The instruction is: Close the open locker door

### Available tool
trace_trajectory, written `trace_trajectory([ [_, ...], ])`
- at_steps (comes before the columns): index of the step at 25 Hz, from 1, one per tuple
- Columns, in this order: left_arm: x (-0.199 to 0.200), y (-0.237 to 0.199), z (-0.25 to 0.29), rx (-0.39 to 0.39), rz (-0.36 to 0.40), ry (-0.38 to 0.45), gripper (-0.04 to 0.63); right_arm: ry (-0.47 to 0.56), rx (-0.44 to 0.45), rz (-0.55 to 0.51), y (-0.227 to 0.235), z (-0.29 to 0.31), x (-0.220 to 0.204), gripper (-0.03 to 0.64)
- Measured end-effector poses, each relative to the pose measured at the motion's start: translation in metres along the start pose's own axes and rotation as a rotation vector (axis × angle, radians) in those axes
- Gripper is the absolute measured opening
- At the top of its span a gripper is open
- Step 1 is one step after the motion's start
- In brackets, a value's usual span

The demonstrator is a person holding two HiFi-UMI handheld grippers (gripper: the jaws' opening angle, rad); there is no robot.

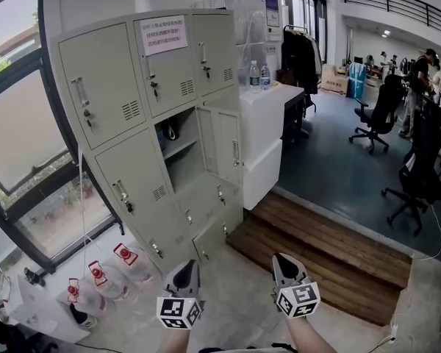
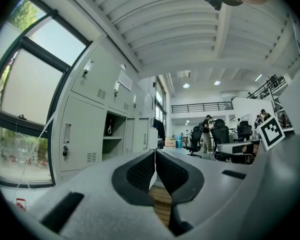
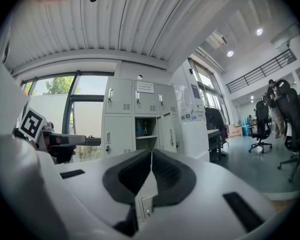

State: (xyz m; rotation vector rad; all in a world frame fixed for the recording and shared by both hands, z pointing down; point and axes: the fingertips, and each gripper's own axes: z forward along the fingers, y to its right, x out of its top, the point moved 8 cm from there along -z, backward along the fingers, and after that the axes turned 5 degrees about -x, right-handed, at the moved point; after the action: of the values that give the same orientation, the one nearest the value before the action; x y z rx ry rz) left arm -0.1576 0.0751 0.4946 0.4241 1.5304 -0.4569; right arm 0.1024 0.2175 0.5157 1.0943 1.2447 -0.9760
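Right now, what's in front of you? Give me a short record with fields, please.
Place: office corner by a window
Main thing: grey locker cabinet, paper notice on its top middle door
Open door: middle row, swung out to the right; compartment shows a shelf
Other doors: appear shut
Left tongs: closed, empty, short of the cabinet
Right tongs: closed, empty, short of the cabinet
Beside the cabinet: white counter with bottles
Floor: wooden step to the right
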Motion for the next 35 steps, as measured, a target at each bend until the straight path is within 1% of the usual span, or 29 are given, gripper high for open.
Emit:
trace_trajectory([
  [6, -0.004, 0.013, 0.020, 0.008, 0.003, -0.011, 0.011, 0.001, 0.022, 0.011, 0.021, 0.013, -0.001, 0.014],
  [11, -0.003, 0.006, 0.047, 0.000, 0.008, 0.000, 0.011, 0.001, 0.019, 0.016, 0.035, 0.033, -0.004, 0.014],
  [14, -0.005, -0.006, 0.067, -0.012, 0.005, 0.005, 0.011, -0.001, 0.013, 0.008, 0.039, 0.053, -0.005, 0.014],
  [20, -0.016, -0.054, 0.128, -0.043, -0.005, -0.005, 0.011, -0.007, -0.018, 0.002, 0.047, 0.120, -0.012, 0.014],
  [25, -0.020, -0.116, 0.199, -0.091, -0.027, -0.027, 0.011, -0.011, -0.073, 0.002, 0.048, 0.201, -0.014, 0.014],
  [28, -0.014, -0.153, 0.238, -0.128, -0.004, -0.024, 0.011, 0.003, -0.095, -0.011, 0.043, 0.249, -0.008, 0.014],
  [31, -0.009, -0.185, 0.264, -0.133, -0.007, -0.022, 0.011, 0.003, -0.105, -0.007, 0.038, 0.284, -0.005, 0.014],
  [35, -0.004, -0.205, 0.288, -0.128, -0.013, -0.010, 0.011, -0.011, -0.097, -0.024, 0.041, 0.315, 0.001, 0.014],
])
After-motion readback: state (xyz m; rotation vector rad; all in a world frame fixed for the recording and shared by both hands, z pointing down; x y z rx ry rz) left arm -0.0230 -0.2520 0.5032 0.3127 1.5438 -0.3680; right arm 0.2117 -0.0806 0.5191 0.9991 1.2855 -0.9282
